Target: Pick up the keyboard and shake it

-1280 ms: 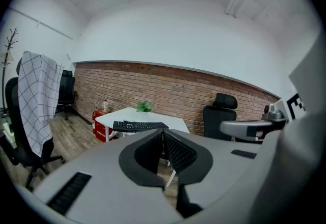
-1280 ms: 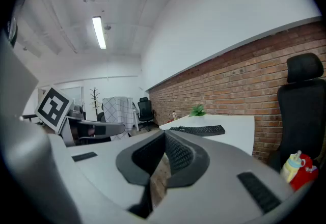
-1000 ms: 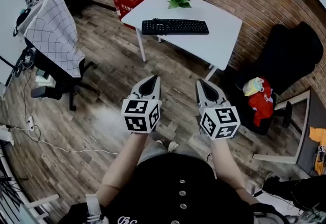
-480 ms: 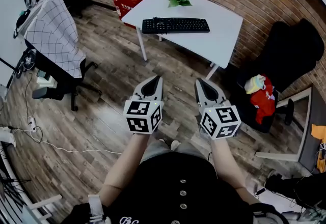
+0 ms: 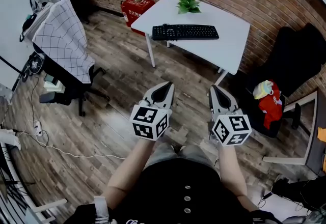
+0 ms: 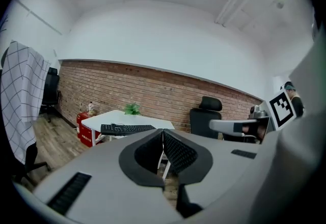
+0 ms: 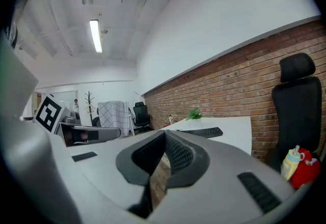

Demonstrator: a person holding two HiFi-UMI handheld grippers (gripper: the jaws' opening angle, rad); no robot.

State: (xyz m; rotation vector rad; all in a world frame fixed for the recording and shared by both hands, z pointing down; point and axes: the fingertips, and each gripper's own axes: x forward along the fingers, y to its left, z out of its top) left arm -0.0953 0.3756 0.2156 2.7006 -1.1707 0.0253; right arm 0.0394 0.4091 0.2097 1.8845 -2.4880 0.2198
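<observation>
A black keyboard [image 5: 185, 32] lies flat on a white table [image 5: 229, 39] by the brick wall, far ahead of both grippers. It also shows in the left gripper view as the keyboard [image 6: 127, 129] and in the right gripper view as the keyboard [image 7: 199, 132]. My left gripper [image 5: 167, 84] is held level over the wooden floor, shut and empty. Beside it, my right gripper [image 5: 214, 87] is also shut with nothing between its fingers. Both point toward the table, well short of it.
A small green plant [image 5: 188, 3] stands on the table's far side. A red box [image 5: 136, 10] sits left of the table. A chair draped with a checked cloth [image 5: 63, 39] stands at left. A black office chair [image 5: 295, 60] with a red bag [image 5: 267, 98] is at right.
The view has shifted, so the table and keyboard sit a little further right and lower in the picture. Both grippers stay shut and side by side.
</observation>
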